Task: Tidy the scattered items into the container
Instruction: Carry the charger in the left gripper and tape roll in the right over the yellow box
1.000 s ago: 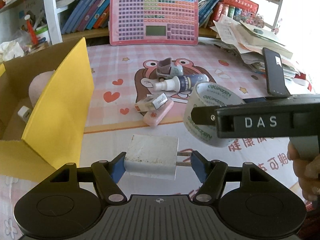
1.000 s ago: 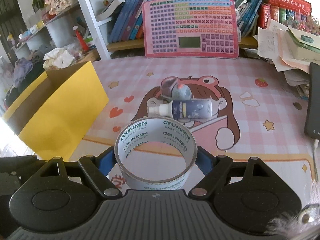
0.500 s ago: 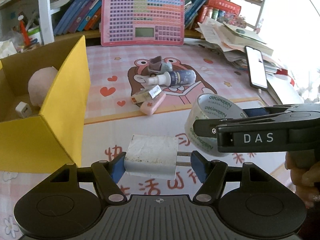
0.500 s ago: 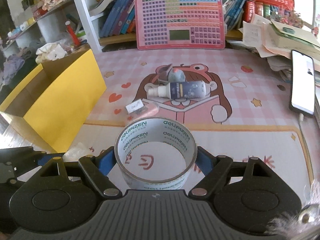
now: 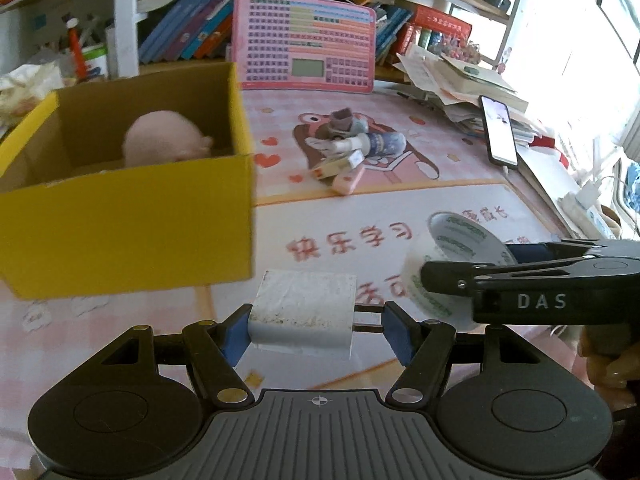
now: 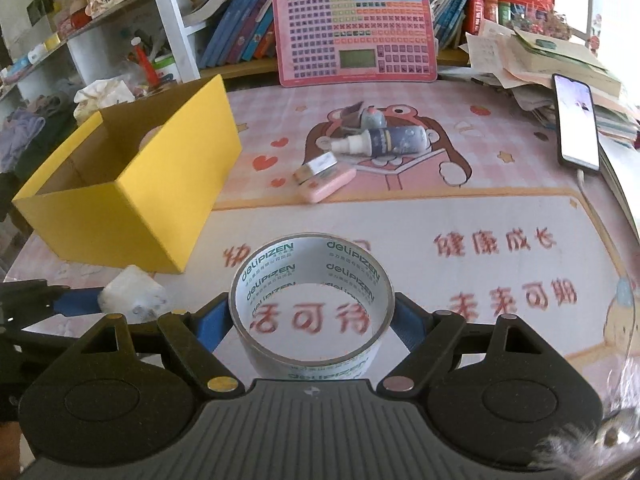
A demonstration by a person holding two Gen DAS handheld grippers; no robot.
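My left gripper [image 5: 316,330] is shut on a white plug charger [image 5: 304,312], held above the mat in front of the yellow cardboard box [image 5: 132,220]. The box holds a pink round plush [image 5: 160,140]. My right gripper [image 6: 312,320] is shut on a clear tape roll [image 6: 312,300], to the right of the left gripper; the roll also shows in the left wrist view [image 5: 448,256]. On the mat lie a spray bottle [image 6: 384,140], a small grey toy [image 6: 368,116], a small white box [image 6: 316,166] and a pink case [image 6: 328,186].
A pink keyboard board [image 6: 356,28] leans on the bookshelf at the back. A phone [image 6: 576,120] rests on a stack of papers [image 6: 520,52] at the right. The box stands at the left in the right wrist view [image 6: 132,192].
Both grippers have pulled back toward the near edge of the mat and risen, still holding their items. The box now lies ahead-left, with its inside more visible.
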